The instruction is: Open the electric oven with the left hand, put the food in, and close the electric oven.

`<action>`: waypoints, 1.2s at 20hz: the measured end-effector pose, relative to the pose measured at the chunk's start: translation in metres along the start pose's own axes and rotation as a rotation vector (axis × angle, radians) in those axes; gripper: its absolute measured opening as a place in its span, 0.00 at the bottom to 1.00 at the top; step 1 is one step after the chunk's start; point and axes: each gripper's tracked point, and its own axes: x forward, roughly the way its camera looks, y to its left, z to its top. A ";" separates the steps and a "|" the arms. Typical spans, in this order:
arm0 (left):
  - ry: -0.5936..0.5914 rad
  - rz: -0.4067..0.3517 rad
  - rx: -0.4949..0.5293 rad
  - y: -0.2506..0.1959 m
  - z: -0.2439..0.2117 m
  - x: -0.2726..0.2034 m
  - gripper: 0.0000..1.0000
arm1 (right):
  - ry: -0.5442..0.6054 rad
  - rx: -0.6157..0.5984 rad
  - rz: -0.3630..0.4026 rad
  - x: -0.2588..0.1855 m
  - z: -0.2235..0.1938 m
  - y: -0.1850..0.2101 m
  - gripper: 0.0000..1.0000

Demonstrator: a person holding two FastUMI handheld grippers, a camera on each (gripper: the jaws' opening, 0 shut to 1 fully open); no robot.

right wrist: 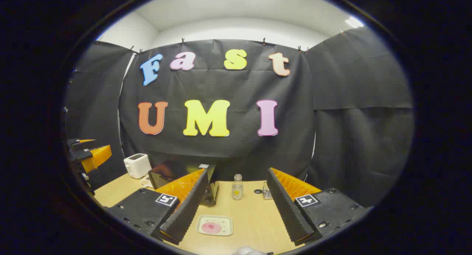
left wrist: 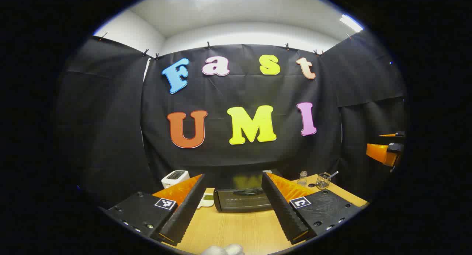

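L gripper (left wrist: 233, 205) is hovering w/ fingers spread wide apart, nothing between them, pointing fwd and level. R gripper (right wrist: 234, 207) is doing the same: fingers parted wide, gripping nothing, held level. In the left gripper view the R gripper is showing far off at the right edge.

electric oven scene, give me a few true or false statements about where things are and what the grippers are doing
1. The black electric oven has its door shut. True.
2. The left gripper is clamped on the oven handle. False: its fingers are spread, short of the oven.
3. A small square plate with pink food lies on the wooden table between the right gripper's fingers. True.
4. The white toaster stands to the right of the oven. False: it stands to its left.
5. The clear glass bottle lies on its side. False: it stands upright.
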 end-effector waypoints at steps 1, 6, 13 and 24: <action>0.000 -0.002 -0.001 -0.001 0.000 0.003 0.96 | 0.008 0.001 -0.001 0.002 -0.002 -0.001 1.00; 0.000 -0.013 0.003 -0.005 -0.001 0.014 0.96 | 0.009 0.000 -0.006 0.014 -0.003 -0.002 1.00; 0.010 -0.023 0.004 -0.012 -0.012 0.036 0.96 | 0.015 -0.016 -0.003 0.027 -0.006 -0.004 1.00; 0.064 -0.112 -0.032 -0.055 -0.074 0.143 0.96 | 0.043 -0.042 -0.062 0.024 -0.005 -0.025 1.00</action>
